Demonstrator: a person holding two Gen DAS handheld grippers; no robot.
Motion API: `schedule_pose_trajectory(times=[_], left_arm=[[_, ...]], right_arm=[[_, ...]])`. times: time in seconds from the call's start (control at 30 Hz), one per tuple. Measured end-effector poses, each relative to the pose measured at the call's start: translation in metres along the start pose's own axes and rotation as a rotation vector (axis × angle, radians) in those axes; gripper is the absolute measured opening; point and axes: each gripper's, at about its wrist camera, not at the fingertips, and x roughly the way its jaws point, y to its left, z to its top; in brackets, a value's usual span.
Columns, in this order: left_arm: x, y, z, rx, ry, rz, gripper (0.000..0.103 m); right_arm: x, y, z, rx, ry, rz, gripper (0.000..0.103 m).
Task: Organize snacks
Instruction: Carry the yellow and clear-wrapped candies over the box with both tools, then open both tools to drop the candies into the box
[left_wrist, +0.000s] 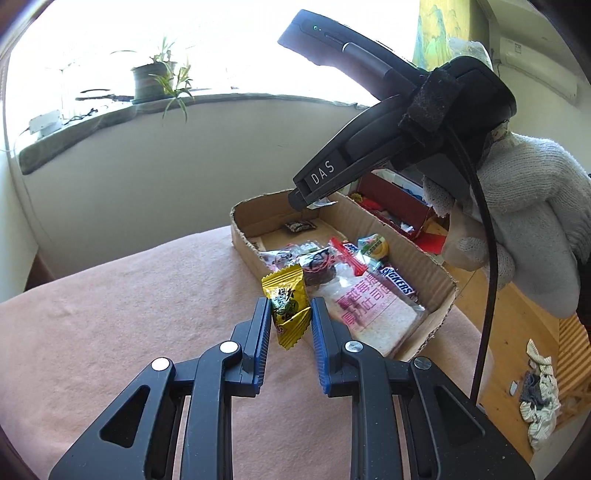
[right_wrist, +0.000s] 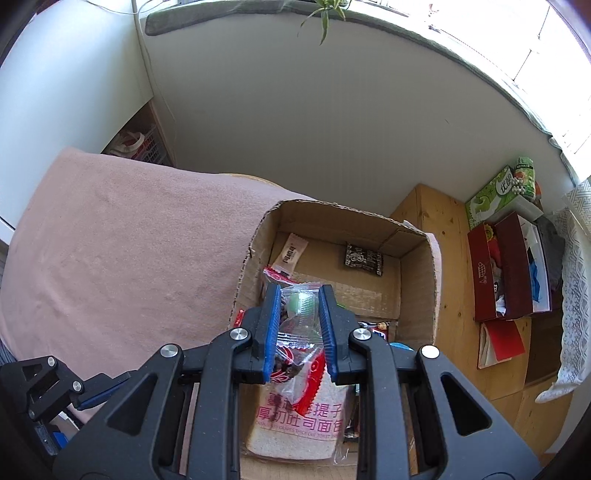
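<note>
My left gripper (left_wrist: 290, 301) is shut on a yellow candy packet (left_wrist: 286, 306), held just above the pink cloth at the near left wall of a cardboard box (left_wrist: 243, 236). The box holds a Snickers bar (left_wrist: 397, 282), a toast bag (left_wrist: 373, 317) and several small packets. A gloved hand (left_wrist: 532, 229) holds my right gripper (left_wrist: 306, 201) over the box's far end. In the right wrist view that gripper (right_wrist: 300, 288) is shut on a clear packet (right_wrist: 301, 308) with a green piece inside. It hangs above the toast bag (right_wrist: 299, 424) and the box (right_wrist: 430, 280).
A pink cloth (left_wrist: 129, 295) covers the table. On the box floor lie a dark packet (right_wrist: 364, 258) and a pale one (right_wrist: 293, 253). To the right, on wood, stand a red box (right_wrist: 506, 266) and a green tissue box (right_wrist: 495, 195). A potted plant (left_wrist: 155, 79) sits on the sill.
</note>
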Motion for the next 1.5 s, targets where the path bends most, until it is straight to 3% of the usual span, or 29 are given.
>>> schedule_pose_trajectory(times=[0.5, 1.17, 1.4, 1.5], left_arm=[[0.022, -0.053, 0.035, 0.037, -0.004, -0.075, 0.020], [0.039, -0.073, 0.046, 0.052, 0.005, -0.069, 0.022], [0.036, -0.073, 0.046, 0.050, 0.002, -0.070, 0.025], [0.033, -0.072, 0.045, 0.049, -0.006, -0.065, 0.032]], right_arm=[[0.000, -0.066, -0.017, 0.134, -0.032, -0.001, 0.022], [0.005, -0.082, -0.024, 0.164, -0.057, 0.042, 0.022], [0.002, -0.082, -0.025, 0.159, -0.071, 0.027, 0.043], [-0.001, -0.081, -0.025, 0.155, -0.077, 0.012, 0.052]])
